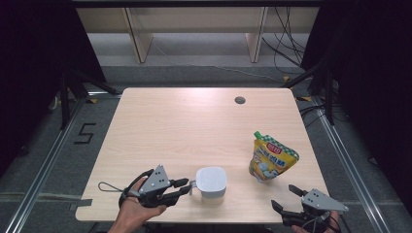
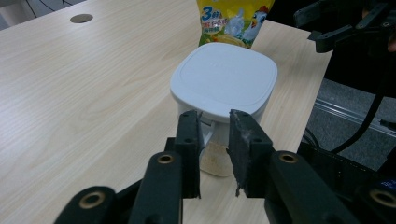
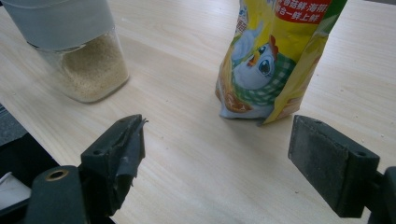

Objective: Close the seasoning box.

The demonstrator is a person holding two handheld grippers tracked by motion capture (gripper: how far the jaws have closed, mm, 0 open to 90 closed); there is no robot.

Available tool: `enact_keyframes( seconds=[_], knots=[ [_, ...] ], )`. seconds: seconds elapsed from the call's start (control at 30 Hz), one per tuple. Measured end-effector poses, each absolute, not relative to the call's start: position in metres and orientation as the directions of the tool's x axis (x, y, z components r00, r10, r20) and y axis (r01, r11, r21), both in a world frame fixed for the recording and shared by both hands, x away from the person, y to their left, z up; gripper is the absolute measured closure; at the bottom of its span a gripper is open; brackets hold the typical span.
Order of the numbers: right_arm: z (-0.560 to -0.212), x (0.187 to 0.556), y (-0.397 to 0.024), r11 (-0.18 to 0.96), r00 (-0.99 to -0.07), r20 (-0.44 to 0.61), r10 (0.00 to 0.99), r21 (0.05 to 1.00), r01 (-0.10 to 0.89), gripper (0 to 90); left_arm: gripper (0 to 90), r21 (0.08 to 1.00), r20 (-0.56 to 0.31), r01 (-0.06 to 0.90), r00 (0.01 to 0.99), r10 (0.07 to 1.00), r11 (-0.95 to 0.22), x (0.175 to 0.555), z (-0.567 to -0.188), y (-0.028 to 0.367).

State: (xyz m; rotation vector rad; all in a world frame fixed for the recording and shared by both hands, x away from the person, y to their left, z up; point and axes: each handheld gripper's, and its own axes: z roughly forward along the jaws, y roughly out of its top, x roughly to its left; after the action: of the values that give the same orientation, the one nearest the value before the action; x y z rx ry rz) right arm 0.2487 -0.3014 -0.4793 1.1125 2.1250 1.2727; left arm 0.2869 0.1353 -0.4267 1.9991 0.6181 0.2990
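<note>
- The right gripper (image 1: 290,198) sits at the table's near right edge, jaws spread wide with nothing between them; in the right gripper view they frame bare tabletop (image 3: 196,154).
- The left gripper (image 1: 183,187), at the near left, points at the white-lidded jar (image 1: 211,181); its jaws stand slightly apart, close against the jar's side just under the lid (image 2: 224,77), not pressing it.
- The jar stands upright near the front edge, clear-walled, holding pale granules (image 3: 91,72).
- Farther right, a yellow spouted pouch (image 1: 270,158) with a chicken print stands apart from the jar.
- A round grommet hole (image 1: 239,100) lies at the table's far side.
</note>
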Motion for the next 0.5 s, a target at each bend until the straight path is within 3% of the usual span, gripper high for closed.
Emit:
enact_keyframes(
  seconds=[0.33,0.5],
  knots=[
    [-0.479,0.248,-0.301,0.263,-0.588,0.039,0.808,0.869,0.419,19.7,44.3,0.881,-0.068,0.319,0.815,0.575,-0.349,0.282,-0.437,0.148],
    [-0.479,0.246,-0.300,0.246,-0.578,0.062,0.814,0.864,0.439,19.6,39.5,0.878,-0.086,0.343,0.800,0.594,-0.334,0.276,-0.441,0.154]
  ],
)
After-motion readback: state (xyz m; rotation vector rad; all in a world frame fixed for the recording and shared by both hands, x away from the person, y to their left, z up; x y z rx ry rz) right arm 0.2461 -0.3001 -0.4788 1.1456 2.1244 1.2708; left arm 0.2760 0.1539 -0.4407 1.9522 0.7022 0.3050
